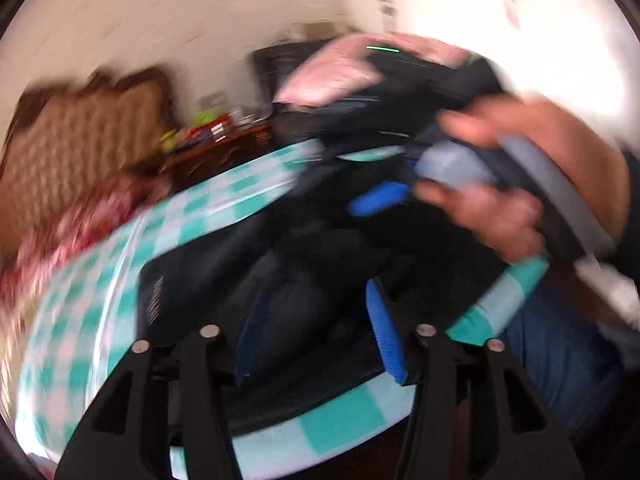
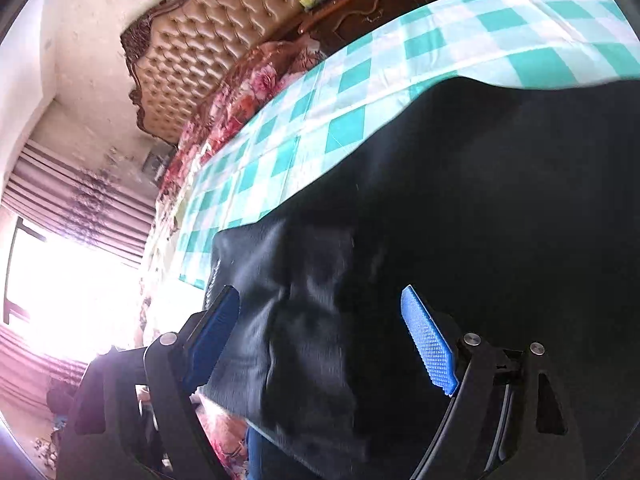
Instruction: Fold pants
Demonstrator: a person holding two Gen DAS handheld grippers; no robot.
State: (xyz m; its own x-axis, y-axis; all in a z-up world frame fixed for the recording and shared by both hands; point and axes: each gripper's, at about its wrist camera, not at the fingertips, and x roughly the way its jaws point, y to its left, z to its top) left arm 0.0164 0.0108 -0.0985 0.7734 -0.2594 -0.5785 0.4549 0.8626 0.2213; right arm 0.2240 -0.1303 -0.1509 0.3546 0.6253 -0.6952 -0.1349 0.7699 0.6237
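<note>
We see the pants point(image 2: 460, 208) as a dark, near-black heap of soft woven cloth lying on the worktop point(image 2: 360, 68), which is covered with a smooth teal-and-white checked cloth, creased along fold lines. In the right wrist view the fabric fills most of the frame: matte, slightly sheened where it bunches into a thick vertical ridge between the fingers, with one straight edge running diagonally across the checks. The right gripper point(image 2: 320, 336) has its jaws wide apart, blue ribbed pads point(image 2: 430, 344) facing inward on black plastic linkages with bright metal pivot pins; the cloth ridge lies between them, pads not pressing on it. The left wrist view is heavily motion-blurred. There the left gripper point(image 1: 316, 336) also has its jaws apart, same blue pads point(image 1: 386, 332), over rumpled dark folds; the pants edge nearest us shows a flat hem-like band. In that view we also see the person's right hand point(image 1: 508, 184) wrapped round a grey rounded handle, blue fingertips of the other gripper poking out over the pants. Behind the worktop: a tufted tan leather headboard point(image 2: 192, 52) with carved dark wood frame, floral red-pink bedding point(image 2: 240, 96), a carved dark wooden cabinet point(image 2: 372, 8) with small colourful items on top, striped curtains point(image 2: 80, 184) beside a blown-out window.
</note>
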